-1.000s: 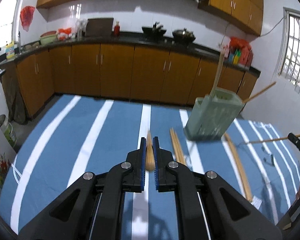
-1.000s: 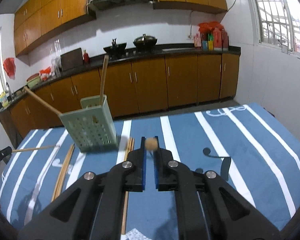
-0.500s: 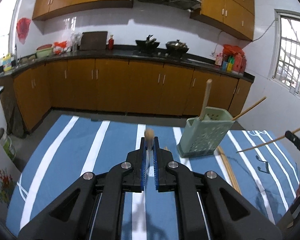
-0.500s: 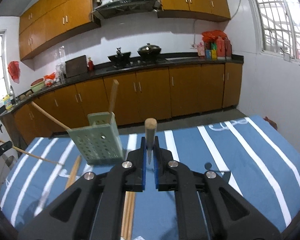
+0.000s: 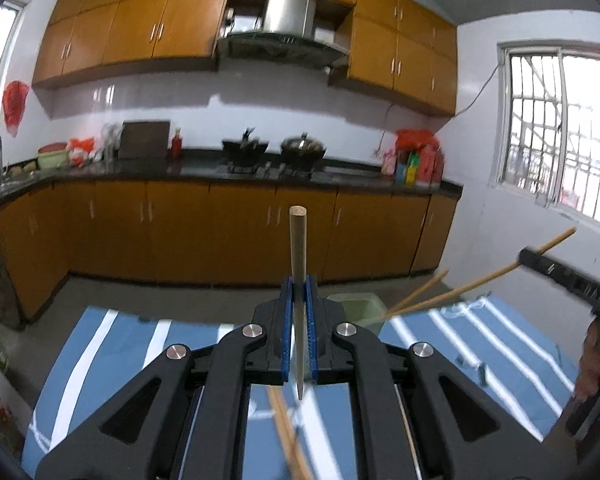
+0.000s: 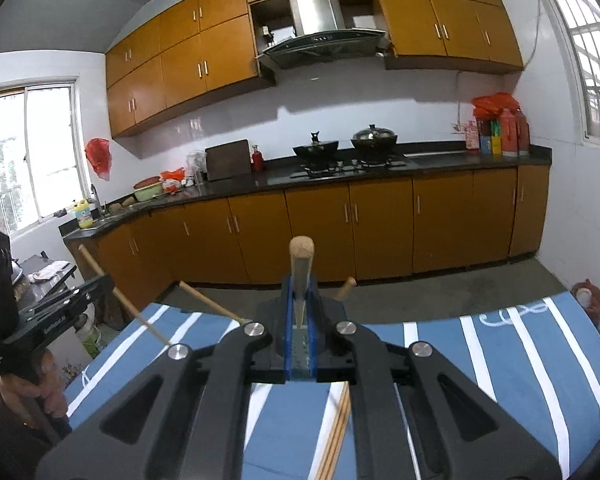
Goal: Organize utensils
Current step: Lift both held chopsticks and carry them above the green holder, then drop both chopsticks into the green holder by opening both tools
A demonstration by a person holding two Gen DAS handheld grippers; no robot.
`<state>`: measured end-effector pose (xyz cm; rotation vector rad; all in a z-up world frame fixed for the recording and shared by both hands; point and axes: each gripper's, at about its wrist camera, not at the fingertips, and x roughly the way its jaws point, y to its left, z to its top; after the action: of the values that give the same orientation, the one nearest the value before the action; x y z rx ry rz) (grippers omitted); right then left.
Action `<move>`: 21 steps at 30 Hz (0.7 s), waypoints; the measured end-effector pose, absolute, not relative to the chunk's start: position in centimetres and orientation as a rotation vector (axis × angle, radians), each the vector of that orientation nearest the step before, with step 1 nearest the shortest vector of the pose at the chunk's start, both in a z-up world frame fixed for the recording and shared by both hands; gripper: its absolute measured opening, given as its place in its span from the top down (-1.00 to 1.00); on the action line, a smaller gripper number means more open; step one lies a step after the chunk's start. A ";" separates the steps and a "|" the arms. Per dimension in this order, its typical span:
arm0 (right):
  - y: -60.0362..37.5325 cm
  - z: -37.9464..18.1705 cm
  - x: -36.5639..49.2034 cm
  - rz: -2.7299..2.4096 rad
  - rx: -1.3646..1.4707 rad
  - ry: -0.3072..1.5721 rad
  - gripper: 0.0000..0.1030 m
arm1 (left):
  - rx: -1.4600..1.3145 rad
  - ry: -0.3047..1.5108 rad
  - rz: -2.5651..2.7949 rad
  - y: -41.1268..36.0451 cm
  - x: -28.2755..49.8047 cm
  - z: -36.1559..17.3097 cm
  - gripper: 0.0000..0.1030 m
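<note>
Holding a chopstick (image 5: 298,256) straight up, the left gripper (image 5: 298,300) has its jaws clamped on the stick's thin lower part, and the thick end pokes out above them. The right gripper (image 6: 299,300) does the same with its own chopstick (image 6: 301,264), jaws clamped low on it, round end on top. A green holder (image 5: 360,306) sits on the striped bench (image 5: 112,344) just behind the left jaws, with 2 sticks (image 5: 440,296) leaning out of it. More chopsticks (image 6: 336,436) lie flat on the bench under the right gripper.
</note>
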<state>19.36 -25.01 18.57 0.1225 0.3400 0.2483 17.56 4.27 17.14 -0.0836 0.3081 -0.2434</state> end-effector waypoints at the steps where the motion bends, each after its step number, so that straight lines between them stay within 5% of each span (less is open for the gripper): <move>1: -24.8 18.8 20.0 0.249 0.120 0.343 0.86 | -0.092 0.288 -0.248 3.7 17.9 17.8 0.87; 8: -23.6 19.2 25.2 0.267 0.108 0.438 0.86 | -0.119 0.197 -0.209 1.1 21.5 20.2 0.87; 21: -22.9 15.5 31.3 0.274 0.126 0.605 0.85 | -0.126 0.299 -0.205 -1.0 26.6 16.1 0.87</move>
<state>31.34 -22.86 15.49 0.1261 0.6051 0.2742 26.61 -0.99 16.09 -0.1256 0.2986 -0.2052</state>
